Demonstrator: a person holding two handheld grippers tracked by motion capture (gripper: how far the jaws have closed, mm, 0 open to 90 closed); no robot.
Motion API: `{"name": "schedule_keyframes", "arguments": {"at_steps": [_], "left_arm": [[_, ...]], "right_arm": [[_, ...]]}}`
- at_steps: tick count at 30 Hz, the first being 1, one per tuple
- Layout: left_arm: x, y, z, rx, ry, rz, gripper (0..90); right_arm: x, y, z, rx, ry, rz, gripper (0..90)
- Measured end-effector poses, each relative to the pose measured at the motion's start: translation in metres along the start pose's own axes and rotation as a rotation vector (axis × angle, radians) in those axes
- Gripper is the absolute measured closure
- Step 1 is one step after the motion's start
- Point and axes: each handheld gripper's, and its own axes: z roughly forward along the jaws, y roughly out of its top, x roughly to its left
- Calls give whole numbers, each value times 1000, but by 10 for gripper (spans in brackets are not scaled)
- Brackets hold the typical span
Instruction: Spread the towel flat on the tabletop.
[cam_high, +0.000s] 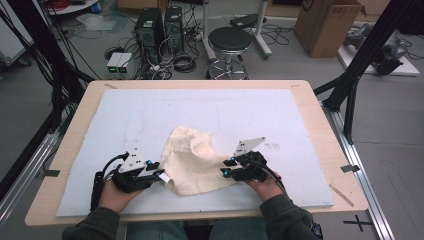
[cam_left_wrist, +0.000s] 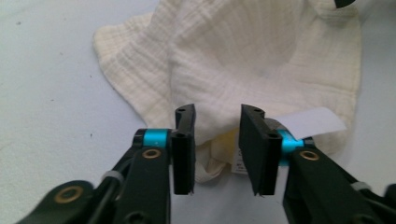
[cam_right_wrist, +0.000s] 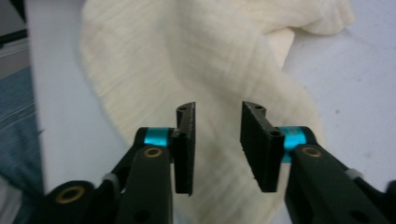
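pale foam mat (cam_high: 150, 115), crumpled waffle-weave cloth (cam_high: 192, 162)

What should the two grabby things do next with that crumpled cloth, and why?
Probably close both on the cloth's edges. The cream cloth lies crumpled on the white mat, and the left gripper and right gripper both stand open with cloth between their fingers. Gripping first would let them pull it flat.

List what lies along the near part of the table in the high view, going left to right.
left gripper → cream cloth → right gripper, all on the pale mat that covers the wooden table.
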Motion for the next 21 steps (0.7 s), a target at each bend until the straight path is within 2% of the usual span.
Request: {"name": "schedule_keyframes", "arguments": {"at_steps": [4, 6, 8, 9, 12, 14, 16, 21], "left_arm": [[5, -2, 3, 2, -9, -16, 626], [7, -3, 2, 3, -6, -19, 623], [8, -3, 2, 1, -9, -20, 627], [8, -3, 2, 0, -8, -21, 631], [8, -3, 2, 3, -8, -15, 641], [7, -4, 1, 0, -9, -19, 645], [7, -4, 0, 6, -13, -8, 654], [6, -6, 0, 9, -19, -10, 678]], "right_arm": [[-6, 3, 17, 52, -29, -7, 640], [-7, 2, 23, 93, -56, -24, 711], [-10, 2, 23, 89, -44, -9, 832], [-11, 2, 23, 89, -38, -8, 860], [-12, 1, 20, 99, -41, 1, 884], [-13, -2, 17, 104, -67, 3, 886], [-14, -6, 10, 107, -83, 17, 886], [-17, -22, -10, 108, -112, 43, 885]]}}
